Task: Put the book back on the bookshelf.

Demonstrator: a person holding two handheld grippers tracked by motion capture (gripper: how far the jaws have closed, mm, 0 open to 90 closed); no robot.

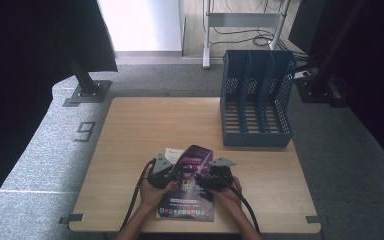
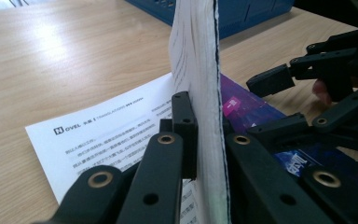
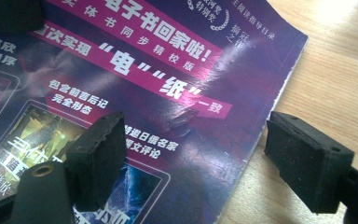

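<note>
Magazine (image 1: 187,192): lay at near edge of worktop (image 1: 130,130), glossy purple cover. Judged light, floppy, slick. Left claw (image 2: 204,140) clamped on lifted page sheaf (image 2: 198,70). Right claw (image 3: 193,163) gaped over outer edge. Best grasped at spine.

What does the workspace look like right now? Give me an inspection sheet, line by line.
Surface: wooden table, mostly bare.
Job's things: purple magazine at the near edge, a wad of its pages lifted upright.
Clutter: blue file rack, far right.
Grippers: left gripper shut on the pages; right gripper open over the cover's edge.
Cables: black cable trails off the near edge.
Surroundings: grey carpet, metal stand legs.
</note>
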